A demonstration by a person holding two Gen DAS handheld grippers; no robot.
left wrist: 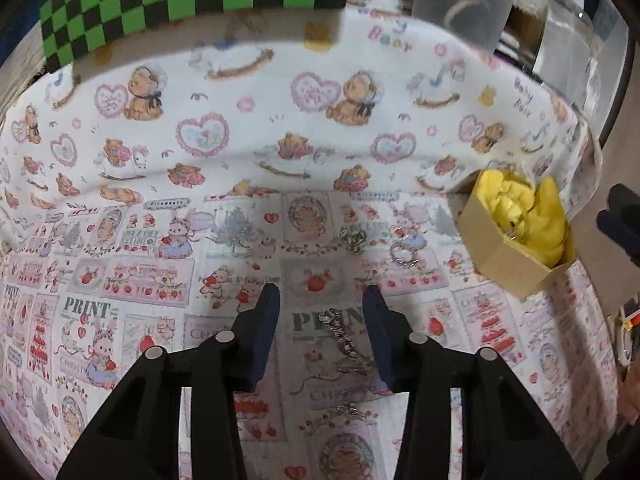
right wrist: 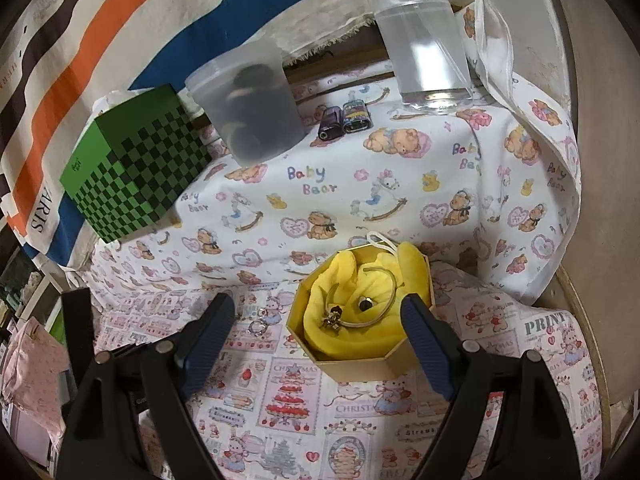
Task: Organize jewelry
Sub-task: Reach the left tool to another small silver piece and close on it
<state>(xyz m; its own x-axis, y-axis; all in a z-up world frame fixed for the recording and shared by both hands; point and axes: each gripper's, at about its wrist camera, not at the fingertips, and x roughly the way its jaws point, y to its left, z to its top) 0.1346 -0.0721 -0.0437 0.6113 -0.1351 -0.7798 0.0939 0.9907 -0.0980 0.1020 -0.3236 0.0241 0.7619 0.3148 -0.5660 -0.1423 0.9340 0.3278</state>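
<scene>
A silver chain bracelet (left wrist: 346,344) lies on the printed cloth between the fingers of my left gripper (left wrist: 321,290), which points down at it; the jaws stand apart and the pads do not touch it. Two silver rings (left wrist: 354,238) (left wrist: 404,254) rest on the cloth just ahead. A gold octagonal box (right wrist: 360,366) lined with yellow cloth (right wrist: 360,276) holds a bangle (right wrist: 386,300) and a small charm piece (right wrist: 334,318). My right gripper (right wrist: 318,300) is open, its fingers flanking the near side of the box without touching it.
A green and black checkered box (right wrist: 132,168), a frosted plastic tub (right wrist: 252,108), a clear plastic bottle (right wrist: 424,40) and two small dark items (right wrist: 346,118) stand at the back. The round table's edge (right wrist: 580,320) runs close on the right.
</scene>
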